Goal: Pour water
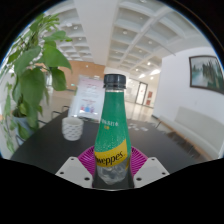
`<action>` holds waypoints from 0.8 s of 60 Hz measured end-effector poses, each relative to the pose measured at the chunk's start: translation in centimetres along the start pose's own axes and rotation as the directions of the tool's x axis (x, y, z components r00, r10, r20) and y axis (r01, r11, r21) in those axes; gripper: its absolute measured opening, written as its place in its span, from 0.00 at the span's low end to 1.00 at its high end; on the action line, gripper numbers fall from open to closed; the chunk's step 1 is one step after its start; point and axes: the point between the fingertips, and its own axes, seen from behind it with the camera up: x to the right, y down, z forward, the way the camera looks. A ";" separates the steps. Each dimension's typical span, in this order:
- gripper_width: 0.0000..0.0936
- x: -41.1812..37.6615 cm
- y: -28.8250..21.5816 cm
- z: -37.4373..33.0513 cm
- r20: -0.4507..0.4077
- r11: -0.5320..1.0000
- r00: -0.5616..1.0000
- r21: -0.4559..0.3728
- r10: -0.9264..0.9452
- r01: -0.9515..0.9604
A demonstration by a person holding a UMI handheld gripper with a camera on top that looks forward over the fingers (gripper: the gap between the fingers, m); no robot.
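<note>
A green Schweppes bottle [113,130] with a yellow label and a dark cap stands upright between my fingers. My gripper [112,166] is shut on its lower body, with the pink pads [89,158] pressed against both sides. The bottle appears lifted above the dark table [45,150]. A small white patterned cup [72,127] stands on the table beyond my fingers, to the left of the bottle.
A leafy green plant [30,80] rises at the left behind the cup. A white standing sign [90,98] is behind the bottle. A white sofa [195,128] sits at the right under a framed picture [206,72].
</note>
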 end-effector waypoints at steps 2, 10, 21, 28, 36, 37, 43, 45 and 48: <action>0.44 2.3 -0.8 0.5 -0.051 0.999 0.998 0.008 -0.041 0.041; 0.44 10.7 -5.4 4.1 -0.242 0.973 0.945 0.016 -0.220 0.231; 0.44 13.8 -14.7 8.8 -0.386 0.823 0.766 0.032 -0.514 0.568; 0.44 10.3 -20.9 12.1 -0.467 0.542 0.497 0.043 -0.732 0.839; 0.44 3.2 -24.6 14.4 -0.554 0.061 0.046 -0.008 -0.831 0.998; 0.44 2.1 -24.7 14.6 -0.563 -0.007 -0.016 -0.018 -0.827 1.000; 0.44 -3.4 -23.9 16.4 -0.568 -0.374 -0.362 -0.101 -0.739 0.922; 0.44 -4.3 -22.9 17.1 -0.557 -0.445 -0.421 -0.100 -0.716 0.890; 0.44 -5.3 -21.6 18.6 -0.544 -0.515 -0.477 -0.093 -0.691 0.852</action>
